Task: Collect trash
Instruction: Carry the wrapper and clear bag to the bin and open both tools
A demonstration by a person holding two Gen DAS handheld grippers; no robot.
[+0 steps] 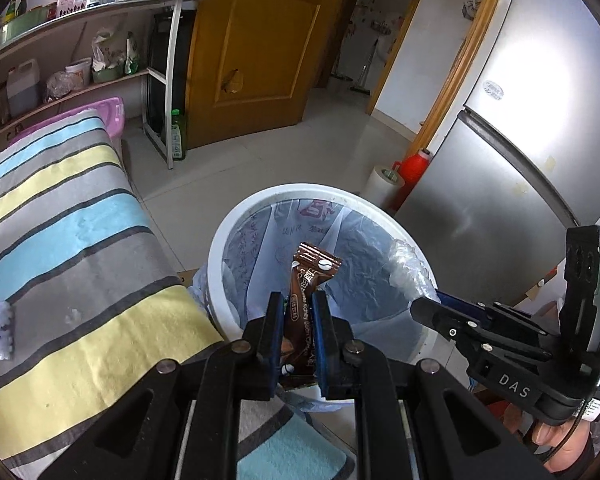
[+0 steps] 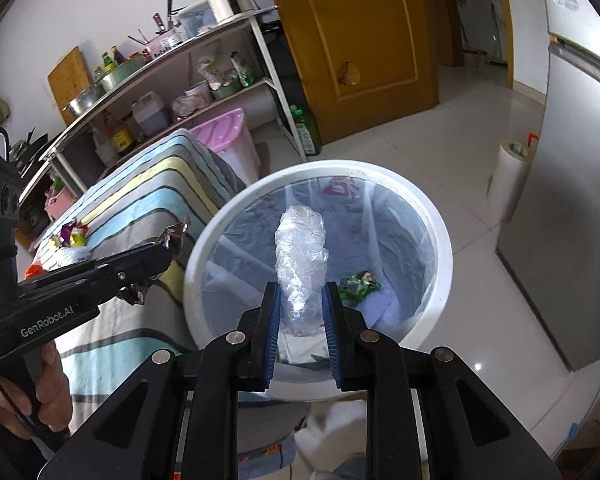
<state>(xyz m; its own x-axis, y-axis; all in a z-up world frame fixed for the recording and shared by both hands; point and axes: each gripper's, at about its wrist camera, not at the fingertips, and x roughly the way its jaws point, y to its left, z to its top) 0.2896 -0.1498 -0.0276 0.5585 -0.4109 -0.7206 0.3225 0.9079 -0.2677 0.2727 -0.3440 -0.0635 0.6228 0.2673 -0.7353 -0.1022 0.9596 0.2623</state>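
Filling the left half of the left wrist view: a table under a striped cloth (image 1: 72,216) in grey, blue and yellow bands, running from the lower centre up to the left edge. Down the right side of the same view, a silver fridge (image 1: 512,152), with a brown wooden door (image 1: 256,48) at upper centre and a metal shelf rack (image 1: 100,40) crowded with bottles and bowls at upper left.

At centre, just beside the table edge: a white trash bin (image 1: 220,248) lined with a clear bag. In the right wrist view the bin (image 2: 440,240) sits mid-frame, with green wrappers (image 2: 358,282) lying at its bottom, right of centre.

At the bottom centre of the left wrist view: the left gripper (image 1: 296,308), clamped narrow on a brown snack wrapper (image 1: 310,276) that stands upright between the blue pads and pokes out over the bin opening. Seen from the right wrist view at the left edge, side-on, with the crinkled wrapper end showing at its tip.

At the bottom centre of the right wrist view: the right gripper (image 2: 300,300), closed on a crumpled clear plastic wad (image 2: 302,256) sticking up above the fingers, over the bin.

At the left edge of the right wrist view, on the cloth: a small heap of colourful wrappers (image 2: 70,236).
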